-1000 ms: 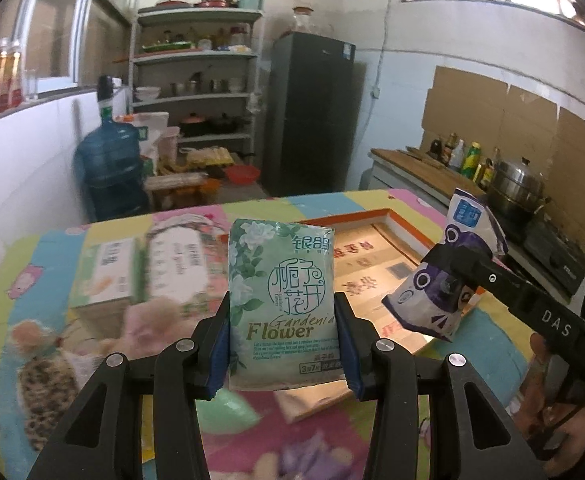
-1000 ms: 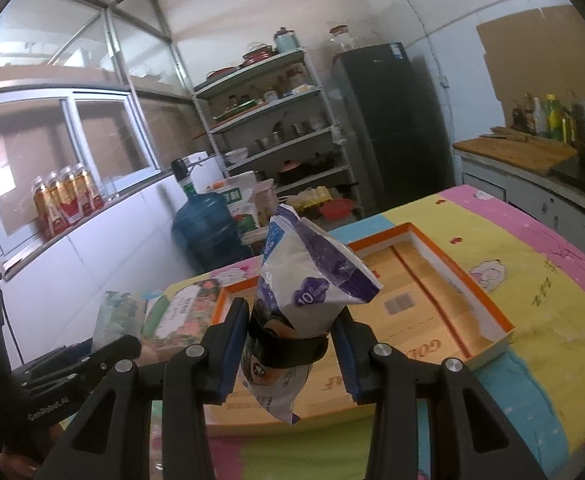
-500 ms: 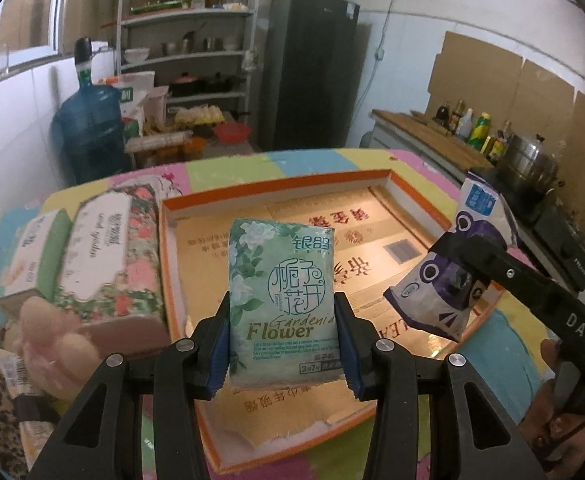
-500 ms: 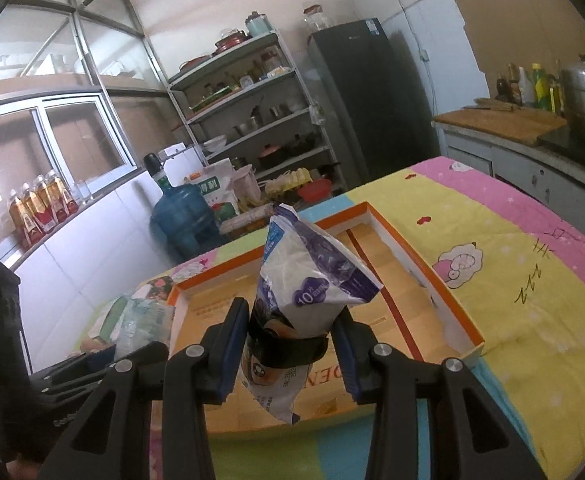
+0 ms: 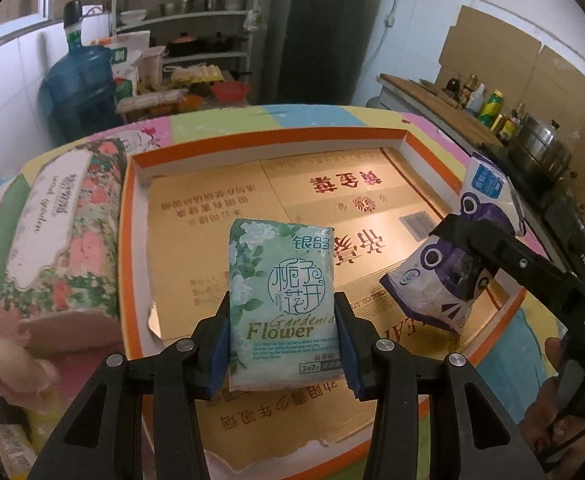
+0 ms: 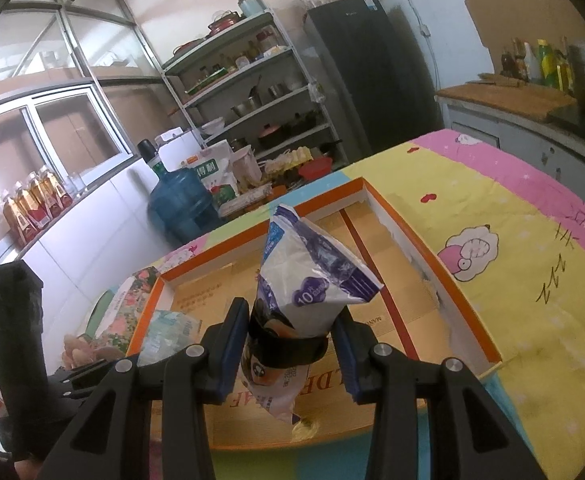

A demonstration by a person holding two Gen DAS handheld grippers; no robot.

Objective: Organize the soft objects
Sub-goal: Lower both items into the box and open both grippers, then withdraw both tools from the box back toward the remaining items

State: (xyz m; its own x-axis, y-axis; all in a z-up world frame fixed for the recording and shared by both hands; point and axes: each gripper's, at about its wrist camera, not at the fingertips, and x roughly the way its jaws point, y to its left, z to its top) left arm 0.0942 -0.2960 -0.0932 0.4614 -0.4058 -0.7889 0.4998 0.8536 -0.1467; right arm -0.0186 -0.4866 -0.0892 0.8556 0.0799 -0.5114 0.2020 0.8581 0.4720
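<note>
— Orange-rimmed tray (image 5: 406,140), biggest thing on the table: why do both packs hang over it?

— To be laid inside, I'd judge. The left gripper (image 5: 282,344) is clamped on the green tissue pack (image 5: 282,304) above the near edge.

— And the smaller one?

— The right gripper (image 6: 288,344) squeezes the purple tissue pack (image 6: 312,292) by the tray's near right corner.

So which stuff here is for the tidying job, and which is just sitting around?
For the job:
- green tissue pack, held by the left gripper
- purple and white pack, held by the right gripper
- orange box tray
- floral tissue box

Just lying about:
- blue water jug
- shelf rack
- fridge
- steel pot
</note>
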